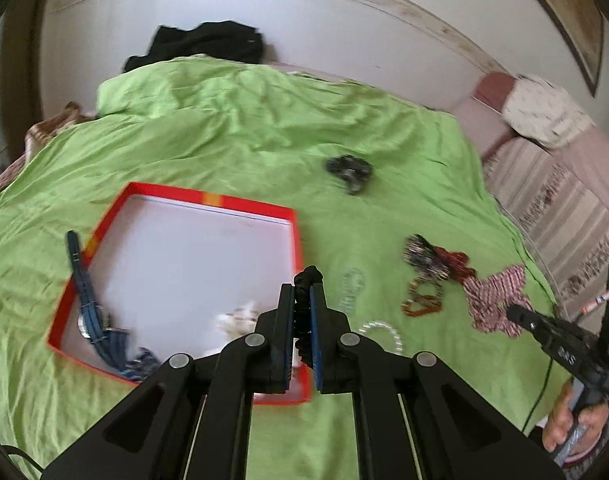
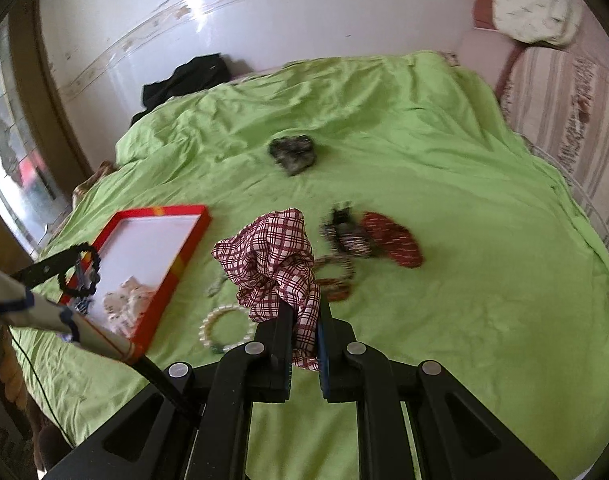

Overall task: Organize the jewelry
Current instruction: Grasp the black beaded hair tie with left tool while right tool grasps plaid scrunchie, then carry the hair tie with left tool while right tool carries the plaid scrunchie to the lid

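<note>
Over the red box's (image 1: 296,236) near right corner, the left gripper (image 1: 303,312) pinches a black beaded bracelet (image 1: 304,280) for dropping inside, while the right gripper (image 2: 304,344) clamps the plaid scrunchie (image 2: 272,256) above the green bedspread (image 2: 464,280), likely boxed next.

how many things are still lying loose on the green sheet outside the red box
6, though blur may hide more: dark scrunchie farthest away, black-and-white beaded piece, red beaded piece, amber bead bracelets, clear bead bracelet, white pearl bracelet nearest the box.
</note>
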Motion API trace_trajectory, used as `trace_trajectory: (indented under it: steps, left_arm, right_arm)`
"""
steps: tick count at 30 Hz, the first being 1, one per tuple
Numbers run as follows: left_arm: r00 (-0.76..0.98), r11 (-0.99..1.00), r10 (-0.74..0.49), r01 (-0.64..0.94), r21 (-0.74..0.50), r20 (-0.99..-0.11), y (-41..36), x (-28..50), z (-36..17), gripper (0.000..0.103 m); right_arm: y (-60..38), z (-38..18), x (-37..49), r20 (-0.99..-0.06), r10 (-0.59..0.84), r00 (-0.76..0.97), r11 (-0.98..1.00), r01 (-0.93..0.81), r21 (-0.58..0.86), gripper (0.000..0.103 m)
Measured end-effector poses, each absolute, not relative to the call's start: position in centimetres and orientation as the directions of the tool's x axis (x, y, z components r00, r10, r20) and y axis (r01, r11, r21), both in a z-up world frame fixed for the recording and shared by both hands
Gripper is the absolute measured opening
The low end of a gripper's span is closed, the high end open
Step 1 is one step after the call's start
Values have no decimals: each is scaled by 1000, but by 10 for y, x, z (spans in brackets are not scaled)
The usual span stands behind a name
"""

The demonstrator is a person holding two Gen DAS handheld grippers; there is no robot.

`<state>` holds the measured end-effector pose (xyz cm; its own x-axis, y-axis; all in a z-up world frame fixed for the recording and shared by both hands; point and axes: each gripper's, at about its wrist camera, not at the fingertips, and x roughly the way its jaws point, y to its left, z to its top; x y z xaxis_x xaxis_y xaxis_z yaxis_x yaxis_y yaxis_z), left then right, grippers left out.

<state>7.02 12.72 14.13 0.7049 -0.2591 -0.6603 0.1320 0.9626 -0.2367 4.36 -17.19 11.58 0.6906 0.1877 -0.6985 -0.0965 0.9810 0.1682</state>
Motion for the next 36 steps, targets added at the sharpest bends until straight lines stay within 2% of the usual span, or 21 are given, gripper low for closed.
trace_trajectory:
  steps: [15,22,31,36]
  left_arm:
    - [739,942,-174,-67,-328,-651,226,159,115,7]
    - [741,928,-148,-125,-352,-655,258,207,94,7]
    - [703,878,-191,-190,-440,-685,295,244,56,7]
    - [687,880,-159,-227,-416,-709,300,246,49,7]
  right_arm:
    - [-33,110,122,-727,301,617,945,-295,141,11]
    - [16,92,182,-752,273,600,938,-339,71,11]
    - [49,52,246,-798,220,562,941,-338,22,11]
    - [54,36,256,-811,205,548,949,-316,26,11]
